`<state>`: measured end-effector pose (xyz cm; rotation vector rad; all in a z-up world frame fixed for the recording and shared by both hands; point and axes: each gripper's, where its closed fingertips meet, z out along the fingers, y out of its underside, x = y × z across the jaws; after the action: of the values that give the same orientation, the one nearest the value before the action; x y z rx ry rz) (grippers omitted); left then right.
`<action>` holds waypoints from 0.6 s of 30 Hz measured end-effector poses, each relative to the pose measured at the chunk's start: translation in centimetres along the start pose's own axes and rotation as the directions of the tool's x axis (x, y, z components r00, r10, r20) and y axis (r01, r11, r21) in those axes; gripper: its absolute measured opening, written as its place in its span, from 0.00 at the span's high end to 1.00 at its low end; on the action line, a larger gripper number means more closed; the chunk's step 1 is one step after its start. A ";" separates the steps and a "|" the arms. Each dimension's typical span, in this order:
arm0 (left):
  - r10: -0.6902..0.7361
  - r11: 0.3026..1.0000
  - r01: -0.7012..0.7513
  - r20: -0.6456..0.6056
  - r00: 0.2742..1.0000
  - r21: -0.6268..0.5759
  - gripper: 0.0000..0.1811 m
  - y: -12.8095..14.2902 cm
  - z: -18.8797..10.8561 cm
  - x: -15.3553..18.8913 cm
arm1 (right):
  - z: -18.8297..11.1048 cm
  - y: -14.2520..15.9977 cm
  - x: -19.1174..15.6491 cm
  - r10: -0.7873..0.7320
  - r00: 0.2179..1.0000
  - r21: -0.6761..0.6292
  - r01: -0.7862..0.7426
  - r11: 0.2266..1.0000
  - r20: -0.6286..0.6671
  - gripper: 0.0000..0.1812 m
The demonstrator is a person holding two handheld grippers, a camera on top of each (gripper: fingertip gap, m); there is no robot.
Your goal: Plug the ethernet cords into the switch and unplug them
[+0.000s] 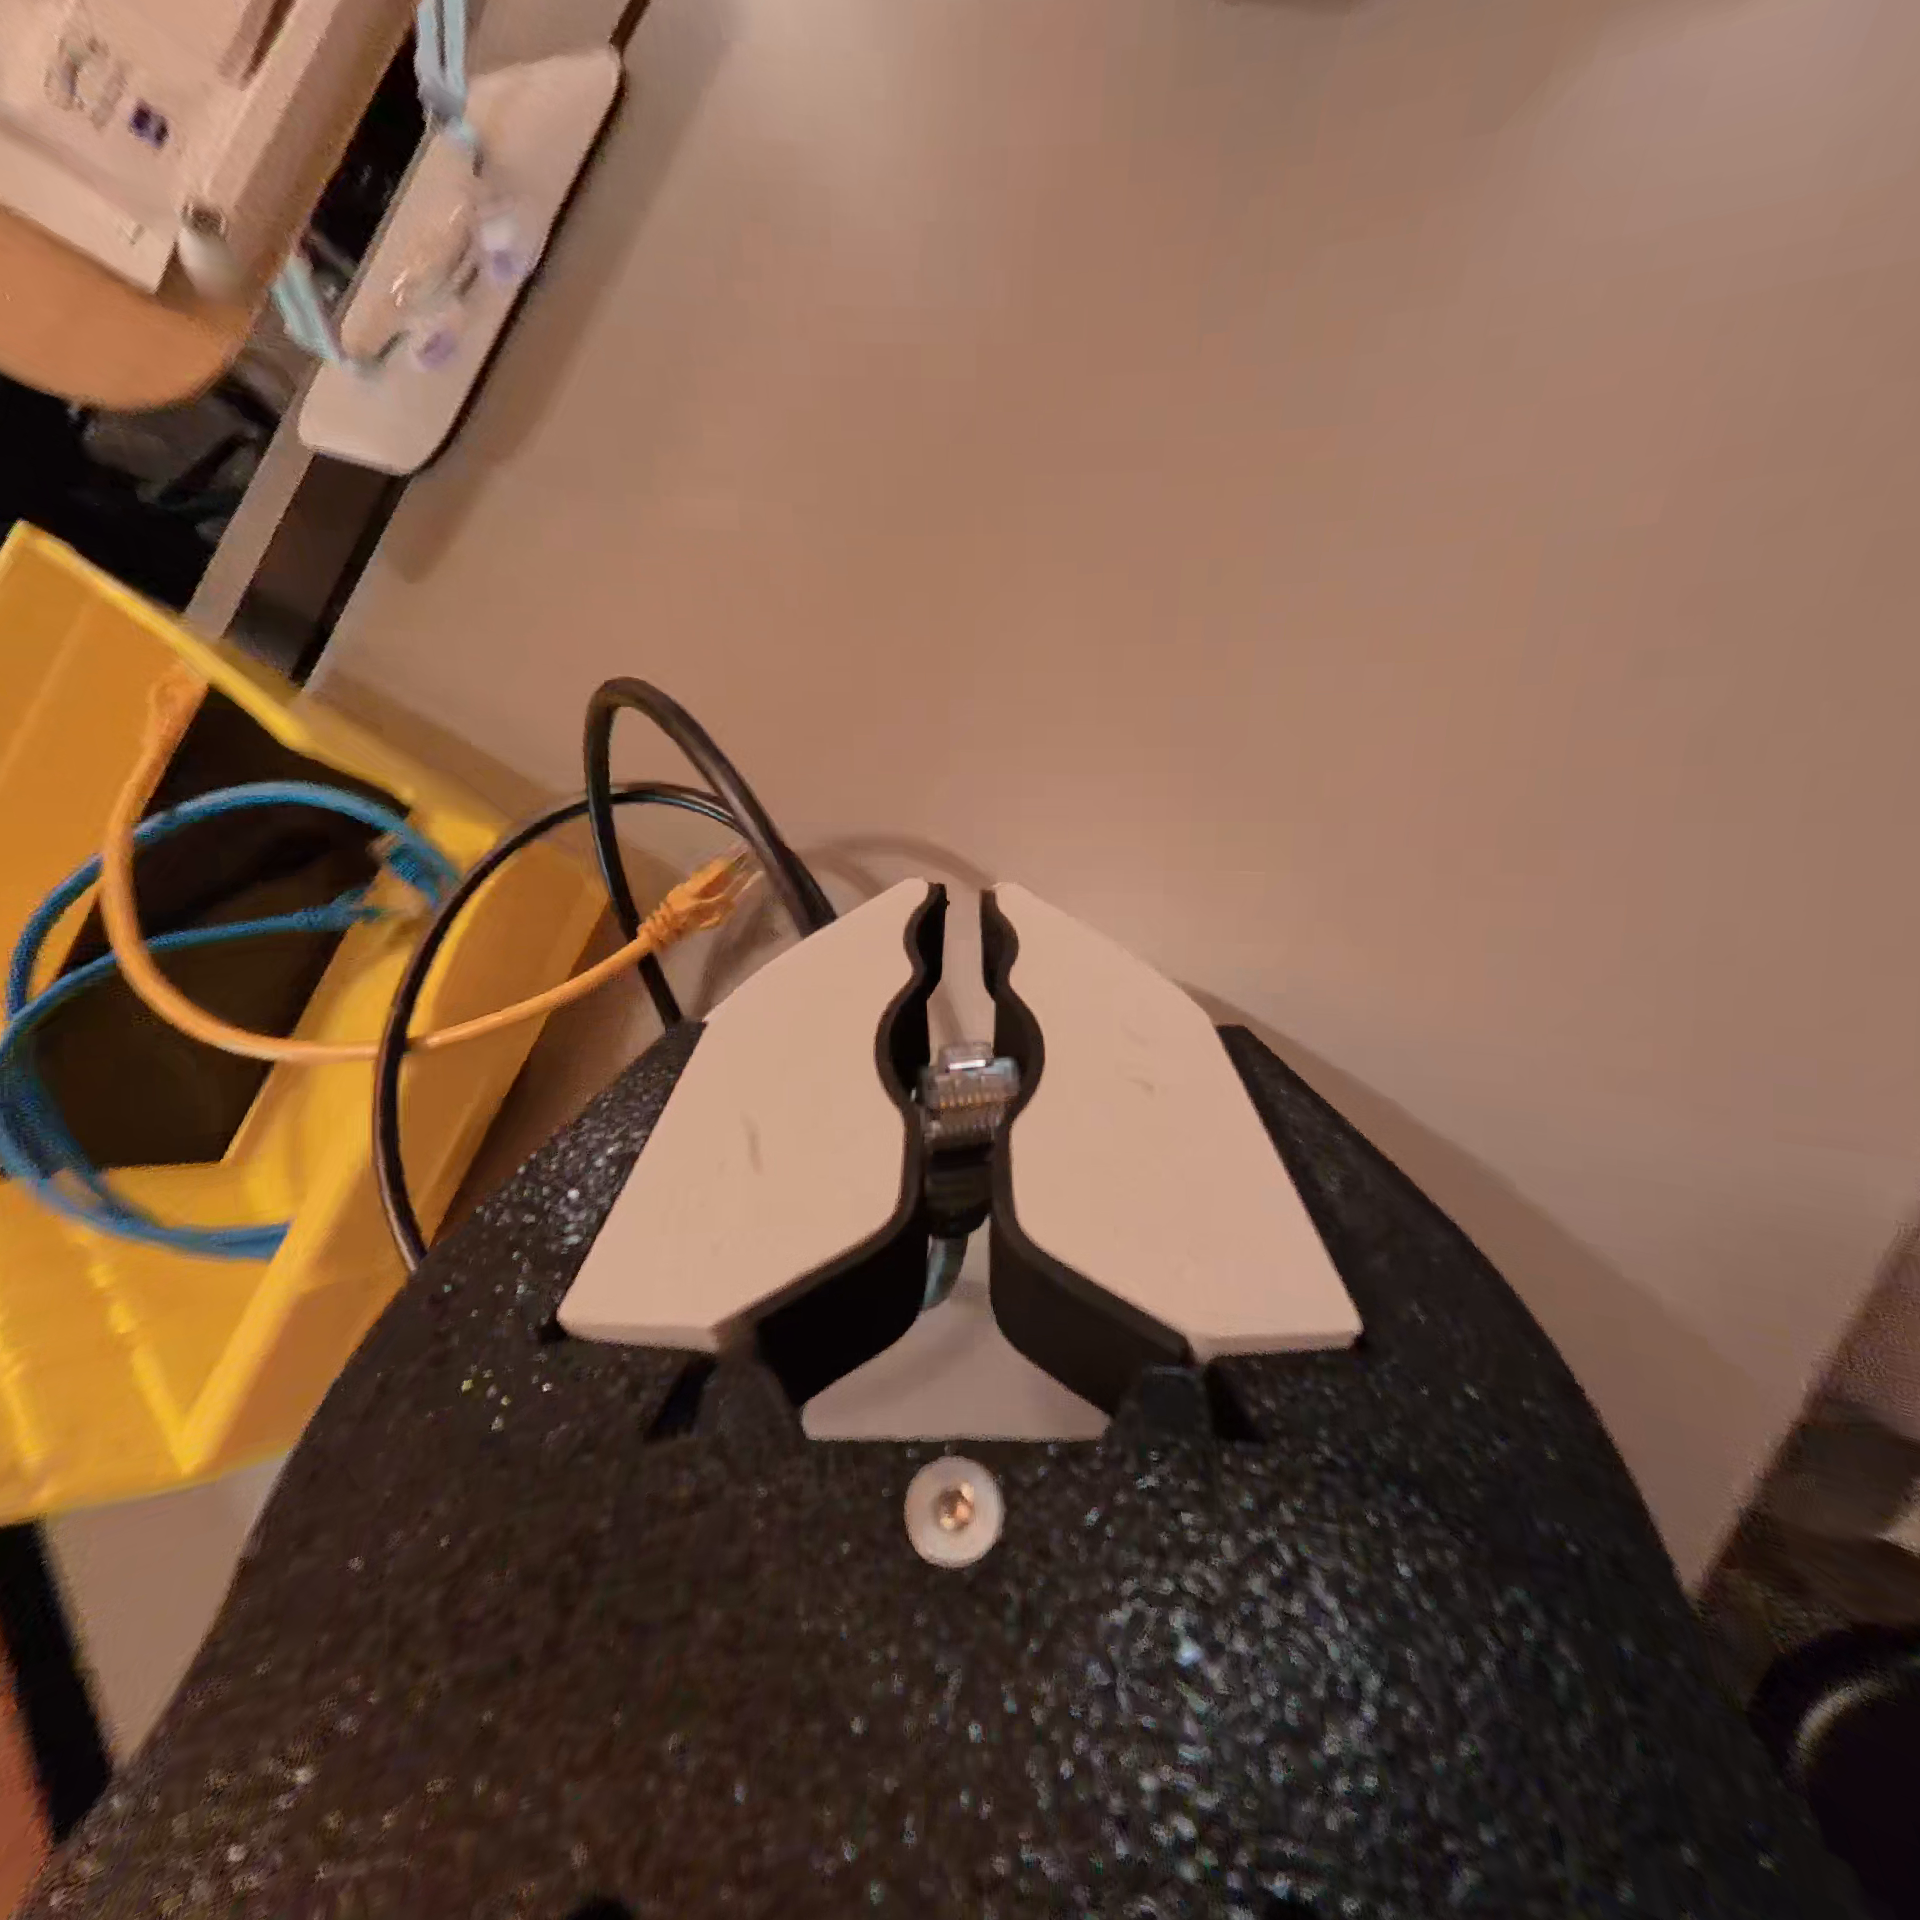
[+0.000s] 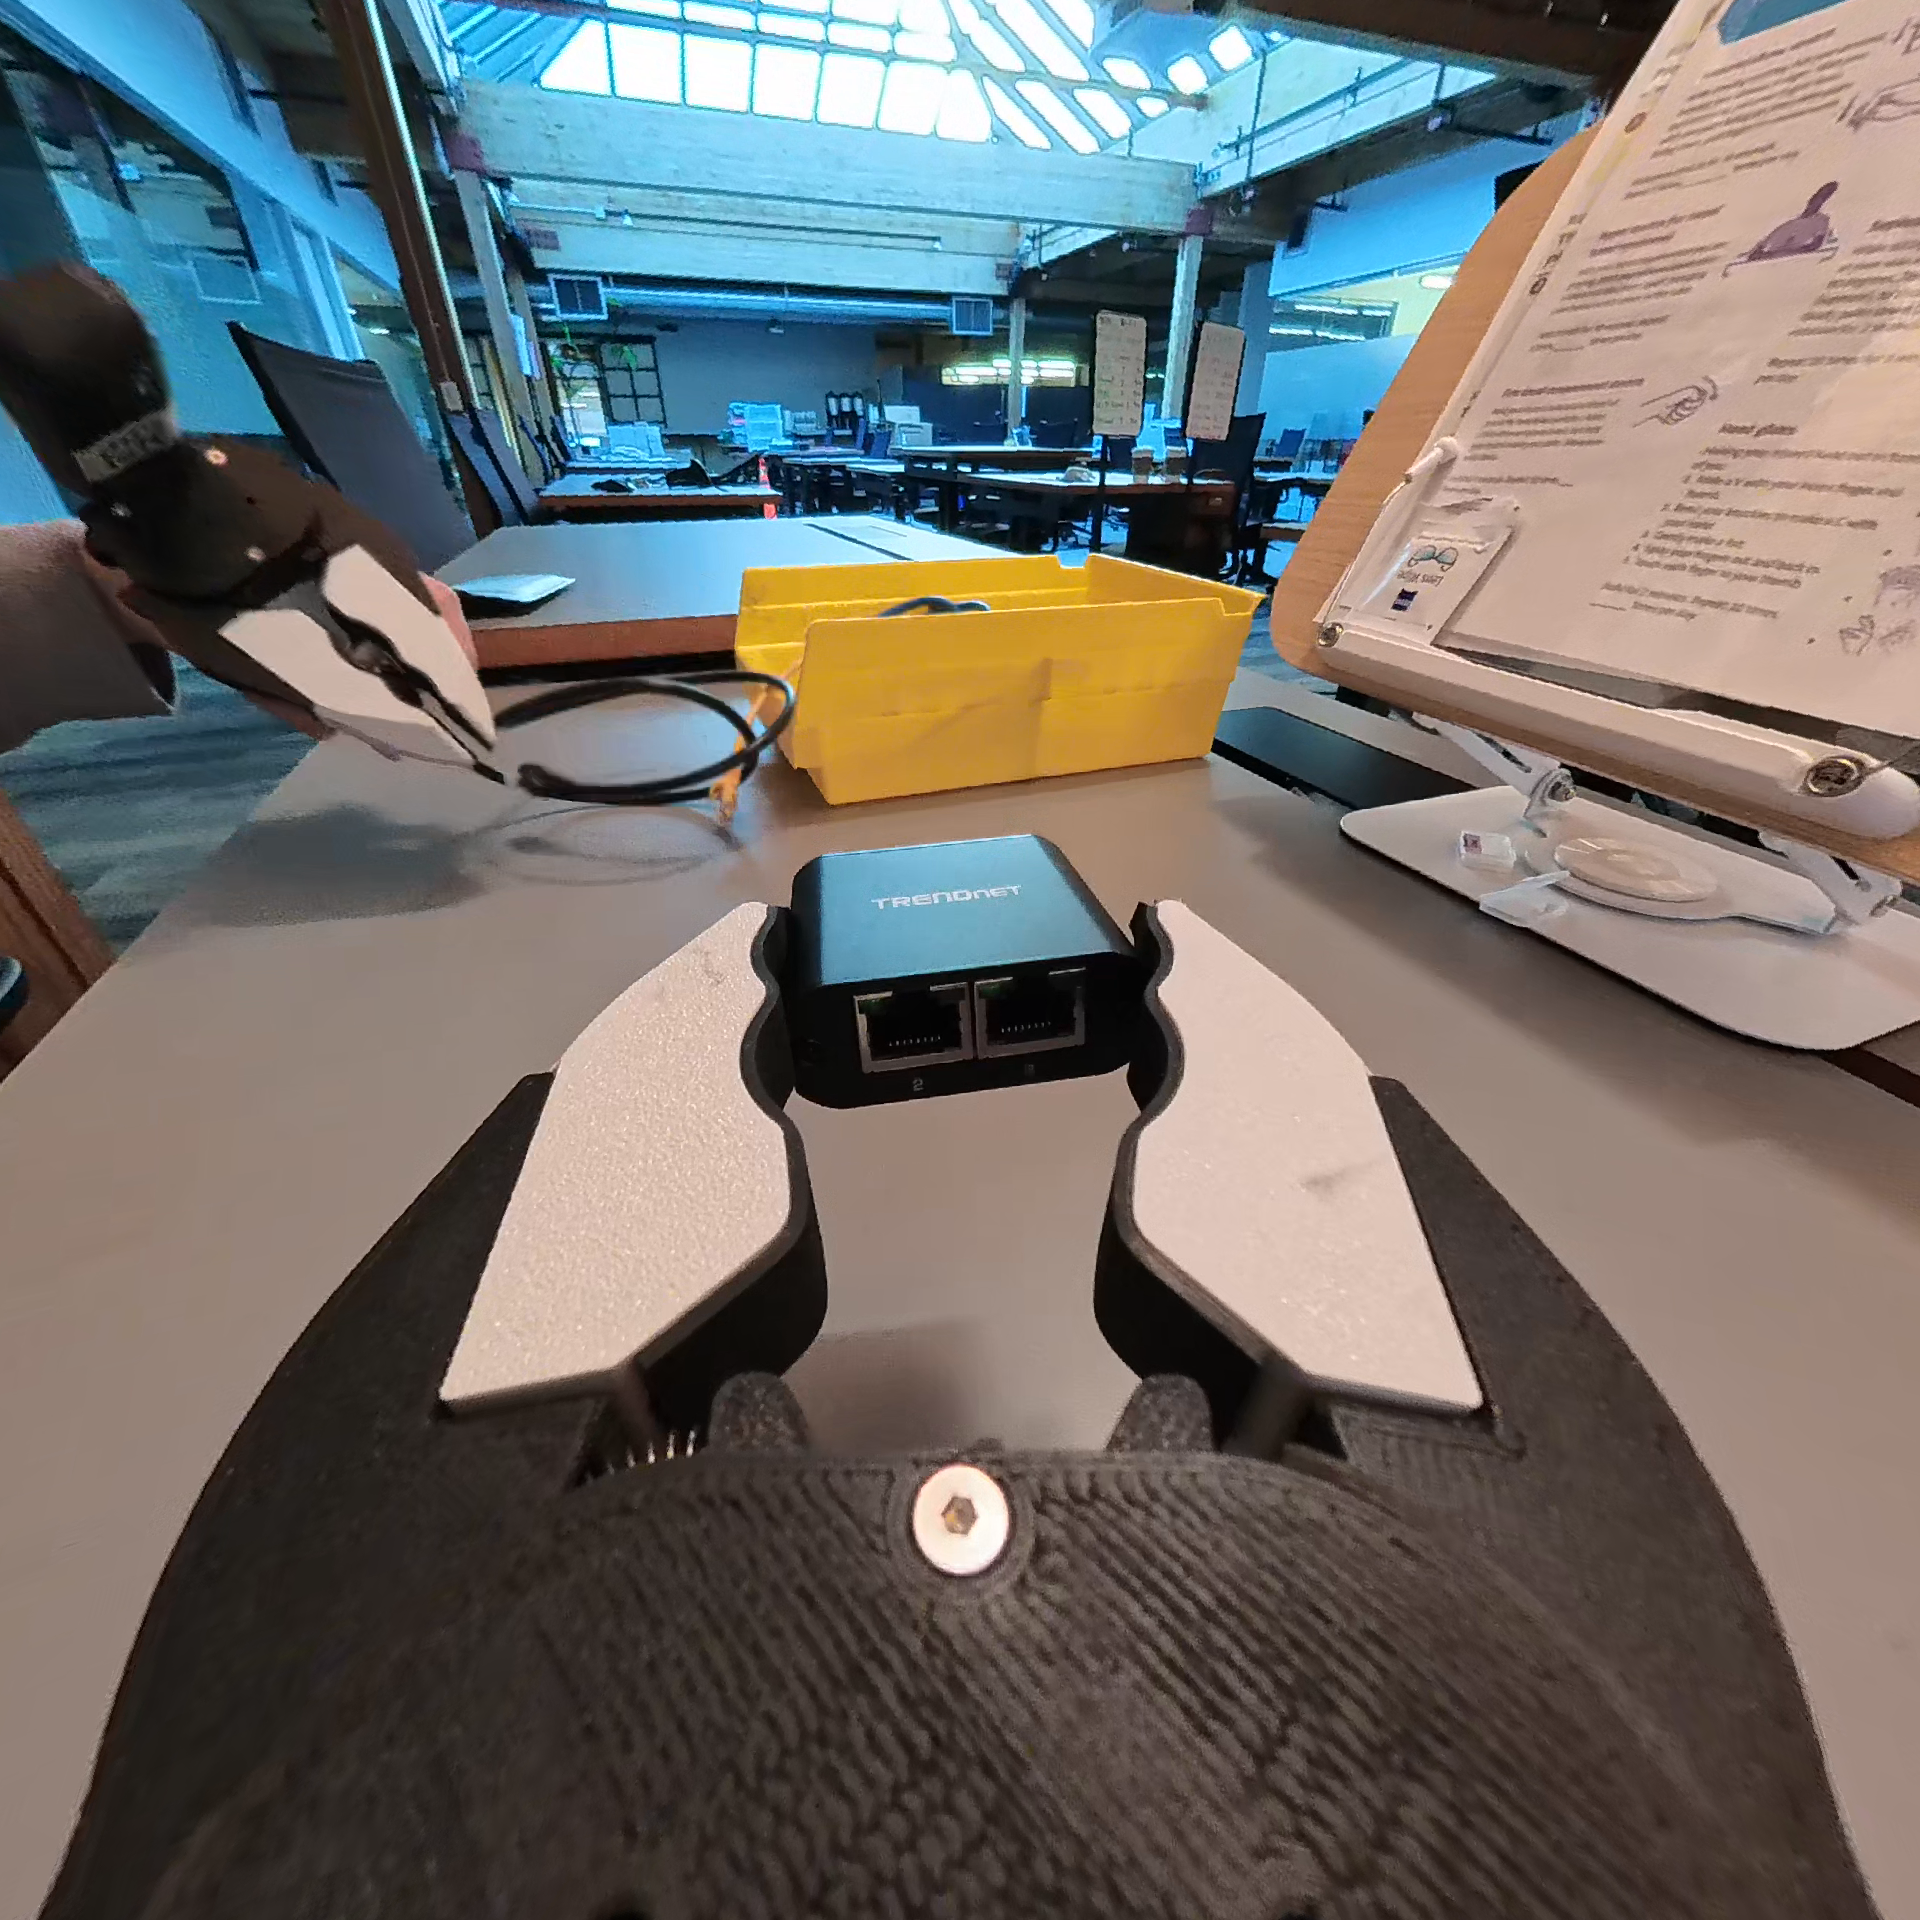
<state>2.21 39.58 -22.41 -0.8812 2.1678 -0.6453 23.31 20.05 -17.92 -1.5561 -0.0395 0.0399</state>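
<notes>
Left gripper (image 1: pixel 964 914) clenched on the black ethernet cord's clear plug (image 1: pixel 966 1091), held above the desk (image 1: pixel 1247 520). Right gripper (image 2: pixel 954 925) spread around the black switch (image 2: pixel 951 956), fingers beside its sides; contact unclear. Orange cord (image 1: pixel 540 1003) and blue cord (image 1: pixel 104 1039) hang from the yellow bin (image 1: pixel 260 1299).

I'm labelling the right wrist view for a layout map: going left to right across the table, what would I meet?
Left gripper holding the black ethernet cord → yellow plastic bin → white tilted document stand. The small black two-port switch sits nearer, between the right gripper jaws.
</notes>
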 end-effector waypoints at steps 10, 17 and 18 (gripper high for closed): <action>-0.651 0.736 0.581 0.128 0.748 0.348 0.79 -3.5 -3.0 -10.6 | 0.0 0.0 -0.1 0.002 1.000 0.002 -0.002 1.000 0.006 0.65; -0.900 0.395 0.892 0.286 0.328 0.219 0.77 6.2 2.4 -18.0 | 0.0 0.0 -0.2 -0.003 1.000 -0.001 0.003 1.000 0.011 0.65; -0.895 0.396 0.895 0.304 0.326 0.204 0.77 6.6 3.1 -18.7 | 0.0 0.0 -0.1 -0.001 1.000 0.002 0.001 1.000 0.010 0.65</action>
<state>11.74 57.22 -20.93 -2.0762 1.1378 -0.8779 23.17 20.03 -17.89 -1.5536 -0.0481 0.0474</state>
